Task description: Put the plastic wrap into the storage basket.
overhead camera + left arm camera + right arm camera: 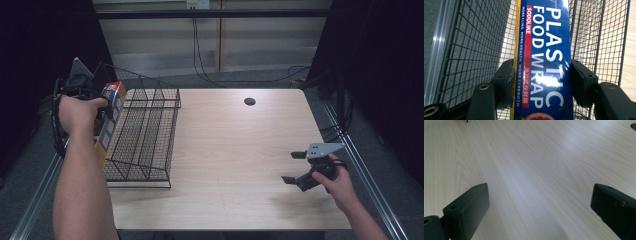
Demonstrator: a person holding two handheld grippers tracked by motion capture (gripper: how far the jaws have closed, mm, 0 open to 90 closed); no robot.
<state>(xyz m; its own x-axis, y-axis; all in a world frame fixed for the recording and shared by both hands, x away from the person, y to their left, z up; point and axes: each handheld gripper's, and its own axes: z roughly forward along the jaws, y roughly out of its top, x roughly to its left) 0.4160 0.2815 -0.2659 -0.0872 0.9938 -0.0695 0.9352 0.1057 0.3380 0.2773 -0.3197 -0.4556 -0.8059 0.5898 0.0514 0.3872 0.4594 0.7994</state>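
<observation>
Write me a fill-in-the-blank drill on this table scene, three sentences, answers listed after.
1. The left gripper is shut on a blue box labelled PLASTIC FOOD ____.
2. That box is held over a black wire ____.
3. The right gripper has its jaws ____ above the wooden table.

Missing words: WRAP; basket; open

Blue plastic wrap box (544,62) with white lettering, black wire basket (145,135), pale wood-grain table (240,150)

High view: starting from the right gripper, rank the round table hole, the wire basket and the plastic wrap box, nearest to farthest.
From the right gripper, by the table's right edge:
1. Table hole, a dark round hole toward the far edge, nearest.
2. Wire basket, on the table's left side.
3. Plastic wrap box, farthest, at the basket's left edge, held in the left gripper.
</observation>
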